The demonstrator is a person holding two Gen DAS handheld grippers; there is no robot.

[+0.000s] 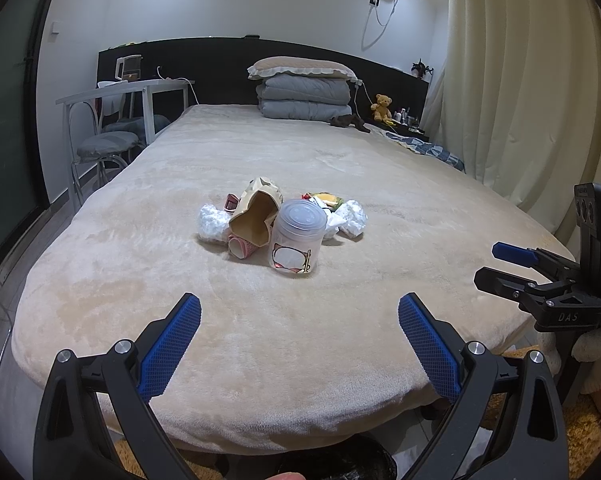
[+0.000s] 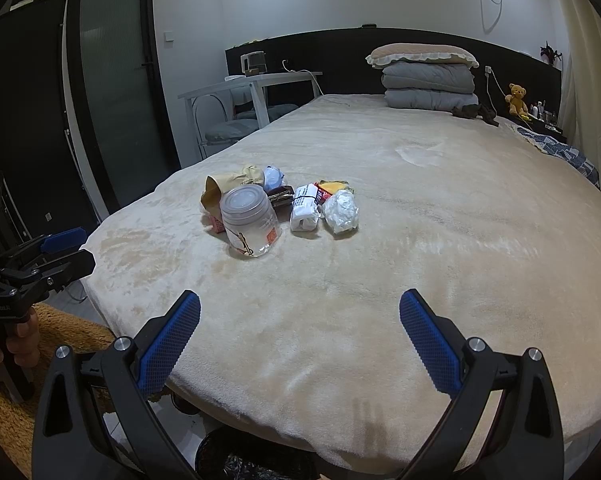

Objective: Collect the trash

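Observation:
A pile of trash lies on the beige bed (image 1: 300, 340). In it are a clear plastic cup with a lid (image 1: 297, 239), a brown paper bag (image 1: 256, 211), a pink paper cup (image 1: 242, 246), crumpled white wads (image 1: 212, 224) (image 1: 352, 218) and a yellow wrapper (image 1: 327, 199). In the right wrist view the cup (image 2: 249, 222), a folded white packet (image 2: 305, 208) and a white wad (image 2: 341, 211) show. My left gripper (image 1: 299, 316) is open and empty over the bed's near edge. My right gripper (image 2: 300, 312) is open and empty too; it shows from the side in the left view (image 1: 496, 268).
A dark bin bag opening (image 2: 256, 460) sits on the floor below the bed's near edge. Folded grey quilts and a pillow (image 1: 304, 92) lie at the head. A white desk with chairs (image 1: 124, 92) stands left. Curtains (image 1: 520, 80) hang right. A teddy bear (image 1: 382, 106) sits by the headboard.

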